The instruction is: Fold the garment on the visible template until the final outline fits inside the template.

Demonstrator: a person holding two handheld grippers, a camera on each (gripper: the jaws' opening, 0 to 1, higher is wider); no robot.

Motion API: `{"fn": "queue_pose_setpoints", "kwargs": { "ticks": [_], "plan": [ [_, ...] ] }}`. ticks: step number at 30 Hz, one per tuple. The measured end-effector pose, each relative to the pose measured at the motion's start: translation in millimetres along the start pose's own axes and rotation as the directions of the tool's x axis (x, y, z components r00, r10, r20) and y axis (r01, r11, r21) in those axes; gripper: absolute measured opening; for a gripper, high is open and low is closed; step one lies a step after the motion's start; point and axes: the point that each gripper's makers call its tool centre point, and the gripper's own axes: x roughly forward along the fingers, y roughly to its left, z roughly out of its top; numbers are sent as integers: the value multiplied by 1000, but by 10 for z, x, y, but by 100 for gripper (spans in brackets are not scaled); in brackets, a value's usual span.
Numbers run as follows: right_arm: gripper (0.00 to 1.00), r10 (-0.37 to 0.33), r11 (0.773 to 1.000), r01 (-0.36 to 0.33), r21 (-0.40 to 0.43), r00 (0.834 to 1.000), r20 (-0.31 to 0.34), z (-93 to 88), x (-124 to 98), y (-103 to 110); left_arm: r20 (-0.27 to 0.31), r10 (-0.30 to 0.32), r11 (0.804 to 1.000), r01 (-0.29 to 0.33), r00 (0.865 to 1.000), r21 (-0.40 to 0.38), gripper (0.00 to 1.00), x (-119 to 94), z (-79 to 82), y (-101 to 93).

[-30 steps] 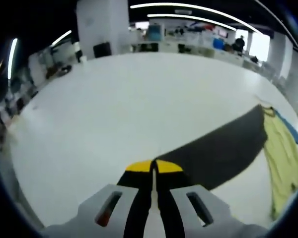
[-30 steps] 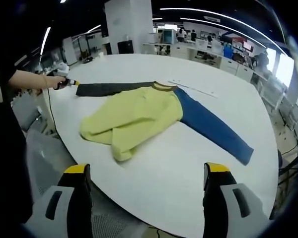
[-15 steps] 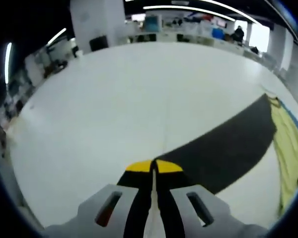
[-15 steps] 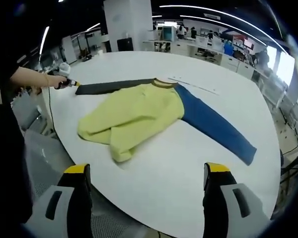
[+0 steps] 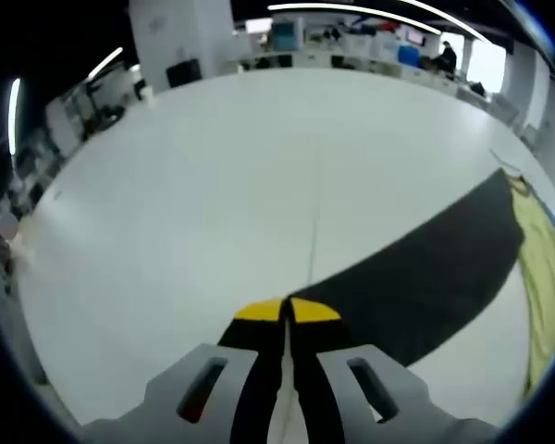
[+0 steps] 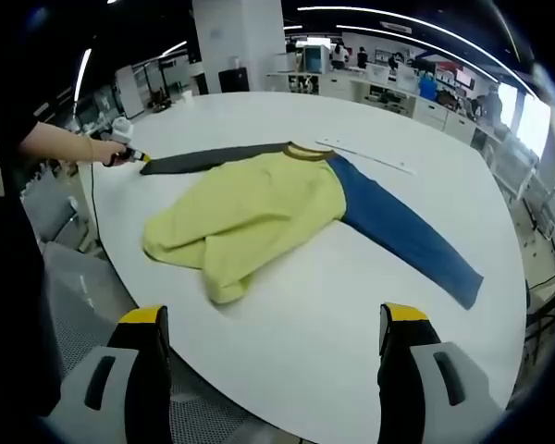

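A colour-blocked sweatshirt (image 6: 259,217) lies on a large white table (image 6: 351,314), its yellow body bunched and folded over toward the near left edge. Its blue sleeve (image 6: 407,236) stretches out flat to the right, and its dark grey sleeve (image 6: 213,159) runs to the far left. The left gripper (image 5: 285,310) has its yellow-tipped jaws pressed together on the cuff end of the dark grey sleeve. The right gripper (image 6: 276,338) hangs near the table's near edge, jaws spread wide with nothing between them, well apart from the garment. A thin pale line (image 6: 365,157) lies on the table beyond the collar.
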Motion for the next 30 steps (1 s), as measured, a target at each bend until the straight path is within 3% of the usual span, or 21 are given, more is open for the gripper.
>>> {"fn": "queue_pose_setpoints", "kwargs": {
  "ticks": [30],
  "plan": [
    [94, 5, 1000, -5, 0, 1000, -1, 11, -1, 45, -13, 17, 1000, -17, 1000, 4, 0, -2, -35, 21]
  ]
}}
